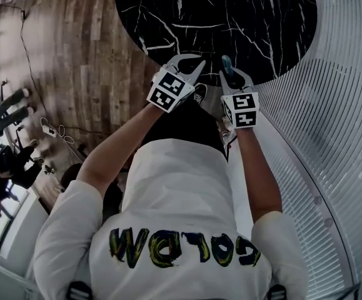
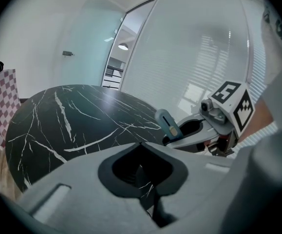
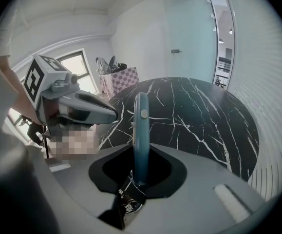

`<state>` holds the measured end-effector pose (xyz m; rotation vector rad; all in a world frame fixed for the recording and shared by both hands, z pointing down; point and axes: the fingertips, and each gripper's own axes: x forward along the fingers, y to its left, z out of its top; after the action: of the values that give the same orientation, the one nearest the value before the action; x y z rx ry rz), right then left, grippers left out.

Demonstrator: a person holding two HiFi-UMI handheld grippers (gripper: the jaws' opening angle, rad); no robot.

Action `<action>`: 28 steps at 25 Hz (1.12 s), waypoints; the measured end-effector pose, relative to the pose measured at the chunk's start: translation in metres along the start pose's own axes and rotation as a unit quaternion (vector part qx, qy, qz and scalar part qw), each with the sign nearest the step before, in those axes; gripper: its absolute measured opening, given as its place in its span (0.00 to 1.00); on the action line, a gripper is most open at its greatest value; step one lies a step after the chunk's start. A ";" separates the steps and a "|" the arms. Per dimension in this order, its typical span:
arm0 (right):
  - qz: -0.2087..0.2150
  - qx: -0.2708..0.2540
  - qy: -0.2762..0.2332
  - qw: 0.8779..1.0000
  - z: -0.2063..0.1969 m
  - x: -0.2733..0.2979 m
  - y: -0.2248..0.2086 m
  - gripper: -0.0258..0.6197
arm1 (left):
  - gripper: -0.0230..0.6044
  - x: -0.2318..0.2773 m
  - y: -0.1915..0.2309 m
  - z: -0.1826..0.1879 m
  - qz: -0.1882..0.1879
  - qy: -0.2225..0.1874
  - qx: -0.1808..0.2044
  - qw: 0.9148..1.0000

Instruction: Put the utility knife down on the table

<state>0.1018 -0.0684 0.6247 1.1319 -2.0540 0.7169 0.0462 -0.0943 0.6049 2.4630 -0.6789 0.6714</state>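
right claw (image 1: 233, 75): clenched on the knife, pads pressed against its two flat sides, pointed steeply down over the near rim of the table.
knife (image 3: 141, 130): blue-grey, slim, stood on end between the right claw's jaws; its lower end sat deep between them and its upper end, with a small pale button, rose past the tips. it hung in the air above the table's near edge.
left claw (image 1: 192, 69): jaws drawn together to a point with nothing gripped between them; it sat just left of the right claw at about the same height, angled toward it, the two apart.
table (image 1: 249, 17): round, black marble with white veins, spread out ahead of and below both claws.
marker cubes: one (image 1: 168, 91) rode behind the left claw's jaws, one (image 1: 242, 110) behind the right claw's, each on the side toward the person.
person (image 1: 181, 199): white shirt with lettering, a bare forearm running back from each claw.
floor (image 1: 74, 55): wood planks, out to the left of the left claw.
wall (image 1: 331, 105): white and slatted, curving close by on the right of the right claw.
checked cloth (image 3: 120, 78): pink and white, well beyond the claws, past the table's far side.
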 end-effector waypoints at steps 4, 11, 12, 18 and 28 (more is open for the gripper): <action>0.004 -0.005 0.019 1.000 -0.010 0.010 0.000 0.13 | 0.04 0.007 0.001 -0.008 -0.004 0.006 -0.009 1.000; 0.006 -0.034 0.044 0.998 -0.019 0.024 -0.001 0.13 | 0.04 0.019 0.005 -0.021 -0.011 0.025 -0.013 1.000; 0.006 -0.035 0.048 0.998 -0.020 0.026 -0.001 0.13 | 0.04 0.021 0.006 -0.022 -0.012 0.027 -0.014 0.999; 0.004 -0.049 0.072 0.996 -0.028 0.037 -0.005 0.13 | 0.04 0.030 0.010 -0.031 -0.018 0.037 -0.019 0.999; 0.005 -0.089 0.139 0.986 -0.042 0.047 -0.009 0.13 | 0.04 0.042 0.015 -0.044 -0.018 0.049 -0.024 0.998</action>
<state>0.1038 -0.0655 0.6884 0.8695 -1.8478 0.6406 0.0551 -0.0945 0.6666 2.3760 -0.6037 0.7481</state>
